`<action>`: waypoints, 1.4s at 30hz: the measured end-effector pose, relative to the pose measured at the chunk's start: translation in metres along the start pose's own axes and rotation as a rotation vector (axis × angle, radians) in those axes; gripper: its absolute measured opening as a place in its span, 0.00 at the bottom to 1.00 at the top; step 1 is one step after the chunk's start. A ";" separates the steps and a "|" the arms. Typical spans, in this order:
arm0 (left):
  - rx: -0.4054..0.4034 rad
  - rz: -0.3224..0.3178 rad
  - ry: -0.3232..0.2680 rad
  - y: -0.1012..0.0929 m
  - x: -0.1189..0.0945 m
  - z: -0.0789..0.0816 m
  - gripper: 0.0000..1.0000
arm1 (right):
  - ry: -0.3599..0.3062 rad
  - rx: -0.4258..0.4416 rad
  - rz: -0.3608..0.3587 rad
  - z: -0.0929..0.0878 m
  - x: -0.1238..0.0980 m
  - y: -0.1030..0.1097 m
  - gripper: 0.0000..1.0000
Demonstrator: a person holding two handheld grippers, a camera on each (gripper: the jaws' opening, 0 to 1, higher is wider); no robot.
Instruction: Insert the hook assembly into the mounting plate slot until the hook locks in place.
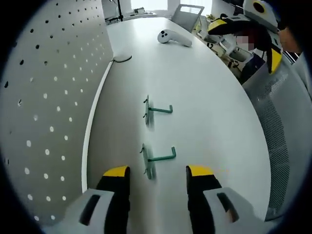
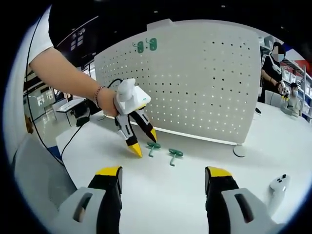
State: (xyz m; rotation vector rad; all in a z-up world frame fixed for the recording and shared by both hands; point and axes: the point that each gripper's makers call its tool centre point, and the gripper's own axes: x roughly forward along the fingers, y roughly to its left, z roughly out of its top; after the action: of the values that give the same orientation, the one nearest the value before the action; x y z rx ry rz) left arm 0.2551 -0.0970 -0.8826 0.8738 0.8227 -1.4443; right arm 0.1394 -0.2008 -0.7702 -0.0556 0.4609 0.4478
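Two green hooks lie on the white table. The near hook [image 1: 157, 158] sits just ahead of my left gripper [image 1: 158, 171], whose jaws stand open and hold nothing. The far hook [image 1: 158, 109] lies further ahead. The white pegboard plate [image 1: 48, 97] stands upright along the left. In the right gripper view, the left gripper [image 2: 145, 141], held by a hand, points down beside the hooks [image 2: 153, 147] [image 2: 174, 154] in front of the pegboard [image 2: 195, 83]. My right gripper [image 2: 164, 171] is open and empty, well back from them; it also appears far off [image 1: 246, 44].
A white controller [image 1: 174, 38] [image 2: 279, 185] lies on the table. Two green pieces [image 2: 146, 46] sit at the pegboard's top edge. A cable [image 1: 122, 59] runs by its base. A mesh chair [image 1: 282, 122] is at the table's edge. People stand at the far right [image 2: 273, 73].
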 end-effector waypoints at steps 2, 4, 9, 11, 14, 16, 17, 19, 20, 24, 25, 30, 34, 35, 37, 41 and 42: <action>-0.011 0.005 -0.001 0.001 0.000 0.000 0.42 | -0.001 0.000 0.000 0.000 0.000 0.000 0.67; -0.025 0.014 -0.001 0.003 0.000 0.000 0.38 | -0.001 -0.001 0.001 0.000 0.000 0.000 0.67; -0.037 0.022 0.001 0.005 -0.001 0.000 0.32 | 0.000 0.000 0.000 0.000 0.000 0.000 0.67; -0.038 0.023 0.001 0.005 -0.001 0.000 0.29 | 0.001 -0.001 0.000 0.000 0.000 0.000 0.67; -0.038 0.027 0.003 0.005 -0.001 0.000 0.23 | 0.002 0.000 0.001 0.000 0.000 0.000 0.67; -0.037 0.028 0.001 0.005 -0.001 0.000 0.22 | 0.001 0.000 0.001 0.000 0.000 0.000 0.67; -0.037 0.028 0.000 0.006 -0.001 0.000 0.21 | 0.002 0.000 0.001 -0.001 0.000 0.000 0.67; -0.043 0.030 0.001 0.006 -0.001 0.000 0.20 | -0.001 0.001 0.000 0.000 0.000 0.000 0.67; -0.046 0.032 0.002 0.006 -0.001 0.000 0.18 | 0.000 0.002 0.000 0.000 0.000 0.000 0.67; -0.060 0.044 -0.001 0.008 -0.001 0.000 0.15 | 0.000 0.001 0.000 0.000 0.000 0.000 0.67; -0.061 0.046 -0.003 0.008 -0.002 0.000 0.15 | 0.000 0.001 -0.001 0.000 0.000 0.000 0.67; -0.066 0.052 0.002 0.009 -0.002 0.000 0.11 | -0.002 0.005 0.000 0.000 0.000 -0.001 0.67; -0.074 0.061 0.005 0.011 -0.001 0.000 0.08 | -0.003 0.002 0.000 0.000 0.000 -0.001 0.66; -0.076 0.063 0.006 0.012 -0.002 0.000 0.07 | -0.003 0.002 0.000 0.000 0.000 -0.001 0.66; -0.072 0.066 0.007 0.012 -0.002 -0.001 0.06 | -0.002 0.001 -0.001 0.000 0.000 -0.001 0.66; -0.078 0.069 0.002 0.012 -0.002 -0.001 0.06 | -0.003 -0.002 -0.001 0.000 0.000 -0.001 0.66; -0.077 0.070 0.002 0.012 -0.002 -0.001 0.06 | -0.002 -0.001 0.000 0.000 0.000 0.000 0.66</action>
State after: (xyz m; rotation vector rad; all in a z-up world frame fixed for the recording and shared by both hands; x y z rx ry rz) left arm 0.2676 -0.0960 -0.8814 0.8372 0.8363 -1.3427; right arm 0.1397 -0.2010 -0.7699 -0.0562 0.4585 0.4482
